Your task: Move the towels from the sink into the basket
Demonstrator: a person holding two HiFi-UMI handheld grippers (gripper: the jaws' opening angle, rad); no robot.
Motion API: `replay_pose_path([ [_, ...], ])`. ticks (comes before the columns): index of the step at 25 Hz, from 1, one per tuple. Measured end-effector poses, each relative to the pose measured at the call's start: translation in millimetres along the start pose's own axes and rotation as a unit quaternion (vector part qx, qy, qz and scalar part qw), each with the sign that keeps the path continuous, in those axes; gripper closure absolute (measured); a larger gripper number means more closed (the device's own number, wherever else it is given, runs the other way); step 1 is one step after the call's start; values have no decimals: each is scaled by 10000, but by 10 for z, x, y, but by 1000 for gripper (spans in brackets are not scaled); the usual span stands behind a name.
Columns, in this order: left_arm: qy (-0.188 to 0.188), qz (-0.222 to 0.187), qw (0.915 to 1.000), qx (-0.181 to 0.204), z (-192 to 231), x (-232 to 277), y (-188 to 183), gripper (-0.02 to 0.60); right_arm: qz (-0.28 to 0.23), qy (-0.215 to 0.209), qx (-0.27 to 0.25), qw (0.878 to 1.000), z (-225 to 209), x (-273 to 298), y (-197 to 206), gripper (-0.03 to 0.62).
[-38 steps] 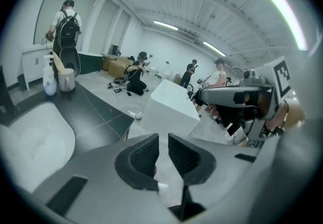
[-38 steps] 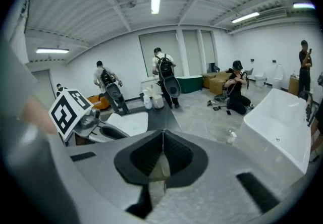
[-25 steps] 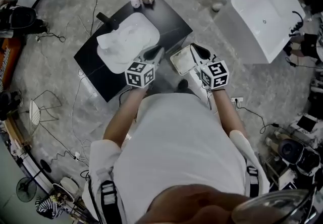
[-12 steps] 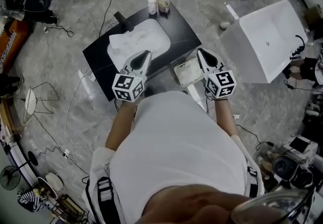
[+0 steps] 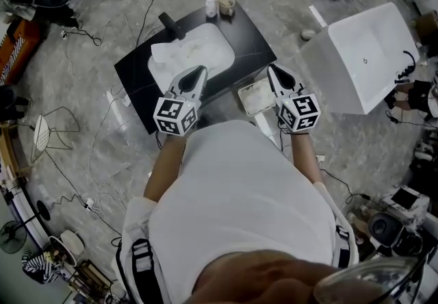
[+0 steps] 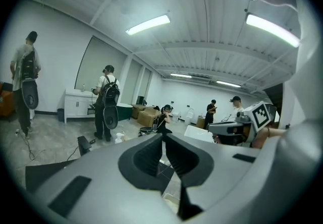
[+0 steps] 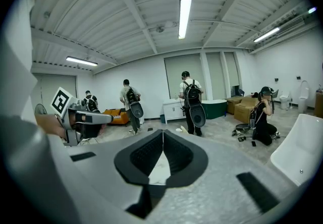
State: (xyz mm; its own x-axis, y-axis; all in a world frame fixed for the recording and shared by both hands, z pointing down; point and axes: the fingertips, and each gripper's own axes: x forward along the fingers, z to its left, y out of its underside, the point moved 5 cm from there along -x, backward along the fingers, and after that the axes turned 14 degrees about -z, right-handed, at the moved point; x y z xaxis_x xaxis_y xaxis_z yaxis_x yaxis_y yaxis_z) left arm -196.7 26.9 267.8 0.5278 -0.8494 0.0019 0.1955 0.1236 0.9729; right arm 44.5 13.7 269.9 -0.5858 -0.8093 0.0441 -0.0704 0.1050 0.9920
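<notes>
In the head view a white sink (image 5: 159, 71) is set in a black counter (image 5: 244, 35). Pale crumpled towels (image 5: 194, 53) lie in it, hard to tell from the basin. A small pale basket (image 5: 244, 103) stands on the floor by the counter's near right corner, with something pale inside. My left gripper (image 5: 200, 70) hangs above the sink's near edge, shut and empty. My right gripper (image 5: 272, 68) is over the basket's far side, also shut with nothing in it. The left gripper (image 6: 162, 136) and the right gripper (image 7: 162, 131) both point out level across the room in their own views.
A black faucet (image 5: 171, 25) rises at the sink's far left, and a bottle (image 5: 211, 5) with a cup stands at the counter's far corner. A white bathtub (image 5: 363, 56) sits to the right. Cables (image 5: 89, 159) trail over the floor; several people stand around the room.
A second ago the grippers were closer together over the sink edge and basket. They have since spread slightly and the view has shifted; little has moved in the last half second.
</notes>
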Motion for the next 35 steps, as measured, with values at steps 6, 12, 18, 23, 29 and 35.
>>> replay_pose_path([
  [6, -28, 51, 10000, -9, 38, 2, 74, 554, -24, 42, 98, 9999, -24, 17, 33, 591],
  [12, -279, 275, 9992, -57, 272, -118, 202, 554, -30, 9, 205, 9998, 45, 117, 66, 591],
  [18, -412, 579, 9975, -58, 610, -194, 402, 552, 233, -143, 267, 9993, 232, 345, 305, 591],
  [23, -377, 844, 9957, -25, 964, -115, 596, 551, 540, -249, 274, 9979, 391, 626, 525, 591],
  [29, -242, 1498, 9884, -75, 1483, 78, 1122, 442, 956, -212, 450, 9942, 495, 936, 904, 591],
  [35, -14, 2213, 9752, 88, 1994, 221, 1801, 378, 1283, 8, 645, 9896, 598, 1211, 1381, 591],
])
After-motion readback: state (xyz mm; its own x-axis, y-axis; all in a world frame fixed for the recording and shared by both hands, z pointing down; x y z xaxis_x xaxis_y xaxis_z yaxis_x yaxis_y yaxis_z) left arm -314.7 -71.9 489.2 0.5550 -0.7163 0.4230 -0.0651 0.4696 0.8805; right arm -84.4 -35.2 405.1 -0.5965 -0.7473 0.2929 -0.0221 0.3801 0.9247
